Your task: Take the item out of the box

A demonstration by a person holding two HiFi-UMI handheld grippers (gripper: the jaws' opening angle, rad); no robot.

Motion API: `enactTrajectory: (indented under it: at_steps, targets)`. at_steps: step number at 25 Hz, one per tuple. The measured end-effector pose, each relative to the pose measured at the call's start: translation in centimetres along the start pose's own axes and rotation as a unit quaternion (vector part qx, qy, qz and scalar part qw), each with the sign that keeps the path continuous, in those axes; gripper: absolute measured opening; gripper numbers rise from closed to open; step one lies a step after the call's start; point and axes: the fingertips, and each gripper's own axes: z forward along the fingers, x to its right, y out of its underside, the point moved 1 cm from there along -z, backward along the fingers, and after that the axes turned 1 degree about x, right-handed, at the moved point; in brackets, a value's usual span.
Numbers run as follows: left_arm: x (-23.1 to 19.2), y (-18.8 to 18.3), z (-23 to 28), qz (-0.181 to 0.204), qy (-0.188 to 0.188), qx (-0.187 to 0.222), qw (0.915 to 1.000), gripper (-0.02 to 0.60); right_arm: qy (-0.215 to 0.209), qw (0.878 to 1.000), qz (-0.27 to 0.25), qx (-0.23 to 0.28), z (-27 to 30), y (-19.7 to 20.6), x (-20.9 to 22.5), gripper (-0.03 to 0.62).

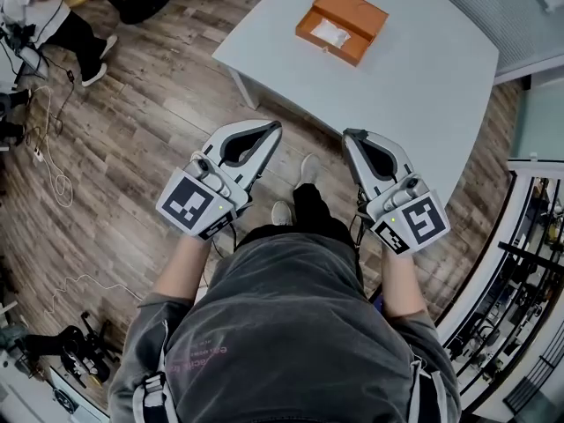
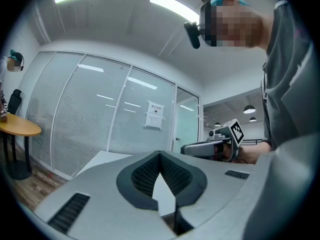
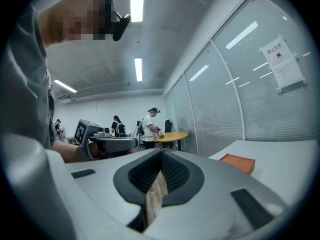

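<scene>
Open orange box (image 1: pixel 357 11) w/ white item (image 1: pixel 330 32) on table (image 1: pixel 423 86); left tool (image 1: pixel 275 129), right tool (image 1: pixel 352 136) well short.

The person wears a grey T-shirt (image 1: pixel 291 324) with short sleeves and faint pink lettering (too blurred to read), black trousers (image 1: pixel 313 211) and pale shoes (image 1: pixel 308 167). The left gripper (image 1: pixel 273 129) and right gripper (image 1: pixel 352 136) have light grey shells with dark ribbed lining on the jaws. Each carries a cube (image 1: pixel 189 205) with black-and-white square markers.
</scene>
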Motion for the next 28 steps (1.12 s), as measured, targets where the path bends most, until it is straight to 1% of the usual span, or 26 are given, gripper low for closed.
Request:
enactTrajectory:
  at_steps: [10,20,28]
  targets:
    - [-5.4,0.3,6.2,-0.002,-0.015,-0.012,0.9998,0.012,-0.02,1.0,0.008,-0.007,4.7,-0.4,6.8,0.0]
    - [-9.0,1.0,12.4,-0.011,-0.03,-0.035,0.9989,0.012,-0.042,0.999,0.019,-0.017,8.1,-0.9,13.5,0.0]
    - [-11.5,0.4,17.4,-0.011,-0.038,-0.042,0.9983,0.012,-0.049,0.998,0.02,-0.025,10.1,-2.2,18.8,0.0]
